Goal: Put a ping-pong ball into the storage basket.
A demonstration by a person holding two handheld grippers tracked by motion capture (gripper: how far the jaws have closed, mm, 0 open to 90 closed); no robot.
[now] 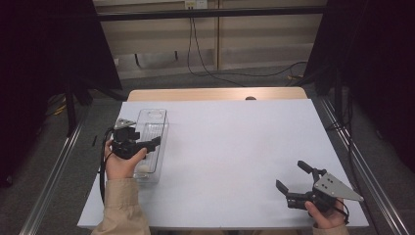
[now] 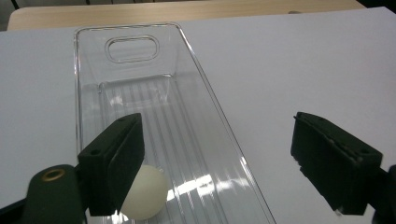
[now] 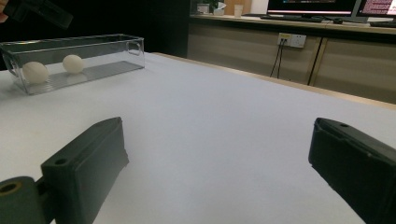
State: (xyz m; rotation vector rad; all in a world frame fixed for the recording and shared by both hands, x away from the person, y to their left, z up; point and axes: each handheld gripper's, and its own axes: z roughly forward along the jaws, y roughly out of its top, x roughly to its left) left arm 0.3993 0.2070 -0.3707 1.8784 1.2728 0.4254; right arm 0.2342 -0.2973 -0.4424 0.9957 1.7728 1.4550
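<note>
The left gripper (image 1: 147, 145) hovered over the clear bin (image 1: 164, 128) at the left of the high view, its jaws wide apart and holding nothing. Two eggs (image 3: 35, 72) lay inside the bin. The right gripper (image 1: 289, 177), lower right, was open and empty above the worktop (image 1: 235, 147).

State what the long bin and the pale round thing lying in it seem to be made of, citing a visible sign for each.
Bin: clear glossy plastic, probably; see-through walls, bright glints, ribbed floor. Egg-shaped ball: matte cream, smooth; real shell or plastic, cannot tell.
</note>
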